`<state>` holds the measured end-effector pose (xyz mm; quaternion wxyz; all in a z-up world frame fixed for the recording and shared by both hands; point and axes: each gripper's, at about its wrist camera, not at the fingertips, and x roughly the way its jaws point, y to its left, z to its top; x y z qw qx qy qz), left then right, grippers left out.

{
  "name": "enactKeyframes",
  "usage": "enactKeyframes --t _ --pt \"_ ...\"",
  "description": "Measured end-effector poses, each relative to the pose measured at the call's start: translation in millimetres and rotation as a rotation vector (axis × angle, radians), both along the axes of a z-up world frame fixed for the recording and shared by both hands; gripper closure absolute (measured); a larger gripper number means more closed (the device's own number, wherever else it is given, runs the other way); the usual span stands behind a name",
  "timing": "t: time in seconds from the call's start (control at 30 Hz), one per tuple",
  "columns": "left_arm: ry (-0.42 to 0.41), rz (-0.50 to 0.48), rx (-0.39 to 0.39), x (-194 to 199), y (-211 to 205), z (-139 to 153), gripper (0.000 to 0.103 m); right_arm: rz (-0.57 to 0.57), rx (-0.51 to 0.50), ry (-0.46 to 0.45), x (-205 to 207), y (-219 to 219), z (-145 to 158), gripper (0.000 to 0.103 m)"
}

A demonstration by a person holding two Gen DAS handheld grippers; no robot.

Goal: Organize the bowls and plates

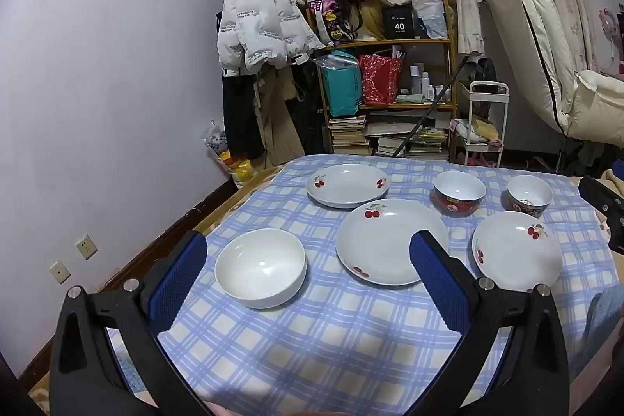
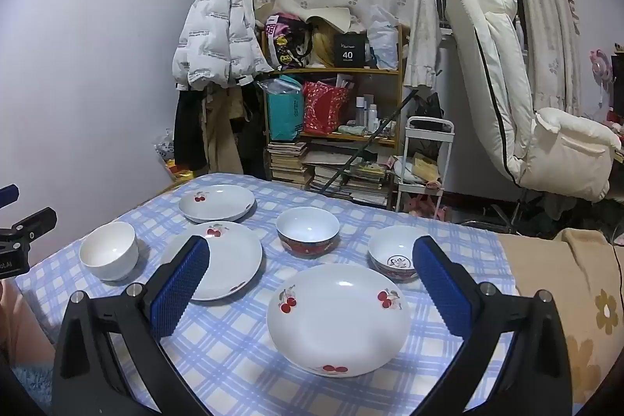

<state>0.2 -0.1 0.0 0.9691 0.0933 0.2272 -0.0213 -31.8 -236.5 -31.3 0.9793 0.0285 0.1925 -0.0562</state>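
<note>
On a table with a blue checked cloth (image 1: 331,338) lie three white plates with cherry prints: a far plate (image 1: 347,185), a middle plate (image 1: 386,240) and a near-right plate (image 1: 516,250). A plain white bowl (image 1: 260,268) sits at the left. Two red-patterned bowls stand at the back right, the left one (image 1: 460,193) and the right one (image 1: 529,193). My left gripper (image 1: 308,268) hovers open above the cloth, empty, short of the white bowl and middle plate. My right gripper (image 2: 312,283) is open and empty over the near-right plate (image 2: 337,318), with the red bowl (image 2: 308,231) beyond it.
A purple wall with sockets (image 1: 85,246) runs along the left. Behind the table stand a coat rack with a white jacket (image 1: 261,22), a cluttered wooden shelf (image 1: 390,77), a small white cart (image 1: 483,119) and a white padded chair (image 1: 546,57). A tan blanket (image 2: 565,299) lies at the right.
</note>
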Motion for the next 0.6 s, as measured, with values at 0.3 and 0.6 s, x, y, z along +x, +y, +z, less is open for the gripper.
enactKeyframes --t 0.3,0.6 --pt "-0.001 -0.002 0.0 -0.1 0.1 -0.1 0.001 0.0 -0.007 -0.002 -0.4 -0.2 0.1 0.0" --pt "-0.003 -0.001 0.002 -0.1 0.5 -0.3 0.001 0.0 -0.005 -0.001 -0.9 -0.7 0.4 0.0"
